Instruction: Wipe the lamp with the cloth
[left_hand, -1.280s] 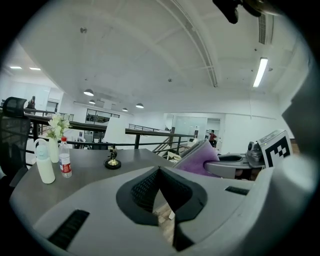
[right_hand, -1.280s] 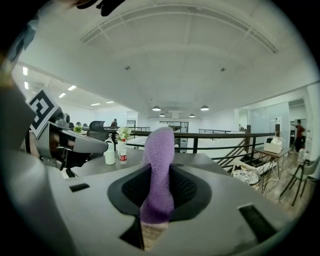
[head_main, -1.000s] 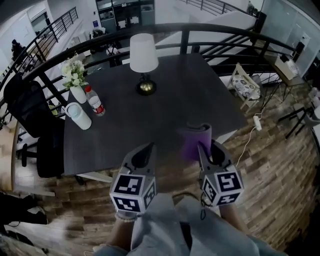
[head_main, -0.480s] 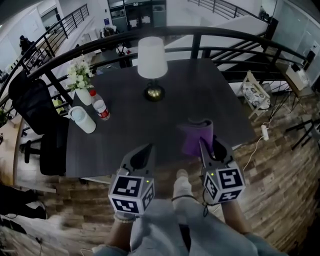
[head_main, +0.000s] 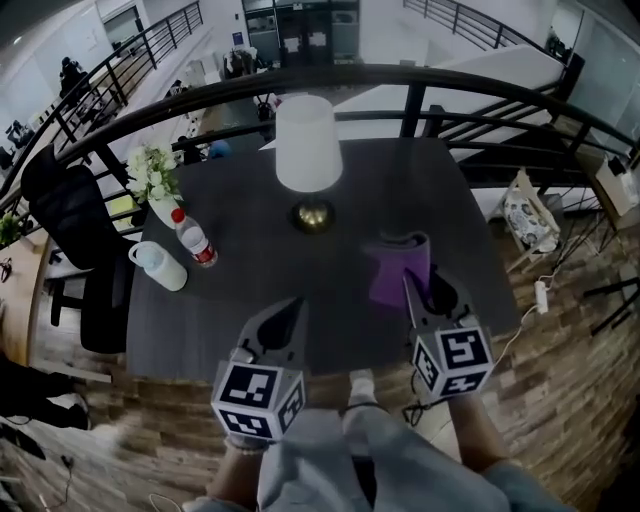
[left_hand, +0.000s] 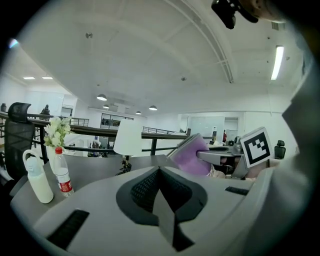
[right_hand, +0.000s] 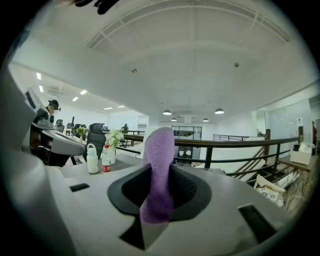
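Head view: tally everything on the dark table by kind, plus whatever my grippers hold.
White-shaded table lamp with brass base: 1
White vase of white flowers: 1
Clear plastic bottle with red cap: 1
White handled jug: 1
Purple cloth, clamped in the right gripper: 1
Total: 5

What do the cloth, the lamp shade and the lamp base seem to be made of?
Cloth: probably microfibre, purple, with fuzzy nap.
Lamp shade: matte white, perhaps fabric or paper; too far to tell.
Lamp base: likely polished brass-coloured metal, since it glints.
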